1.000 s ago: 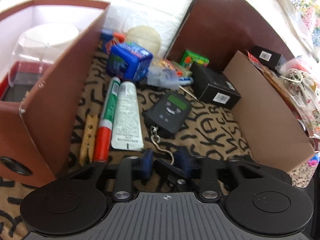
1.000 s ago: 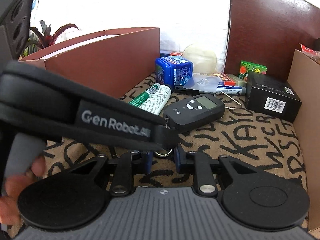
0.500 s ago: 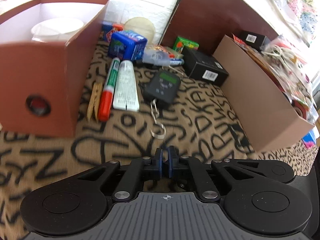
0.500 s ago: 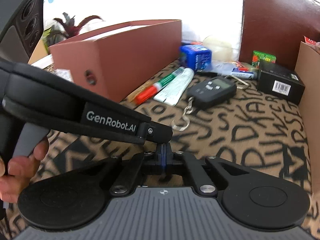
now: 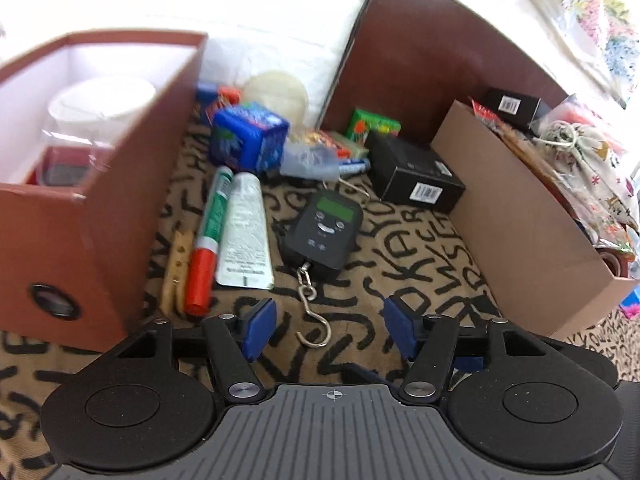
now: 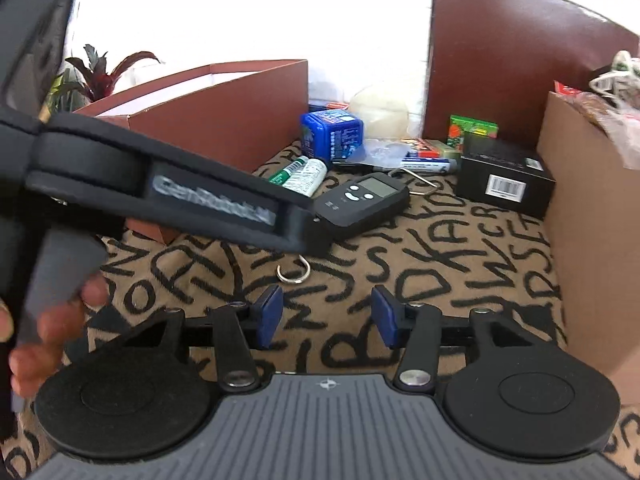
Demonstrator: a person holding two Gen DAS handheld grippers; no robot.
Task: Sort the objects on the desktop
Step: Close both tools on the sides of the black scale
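**Desktop clutter between 2 boxes, both claws released**

Black handheld hanging scale [image 5: 322, 234] with a grey screen lies on the letter-printed tan cloth [image 5: 404, 264], its metal hook [image 5: 314, 326] trailing toward the near edge. Left of it sit a white tube [image 5: 245, 236] and a green-and-red marker [image 5: 208, 240]; right and farther, a black barcode box [image 5: 416, 180]. The left gripper [image 5: 328, 330] and right gripper [image 6: 326, 316] have just been opening; both stand released, empty, above the cloth.
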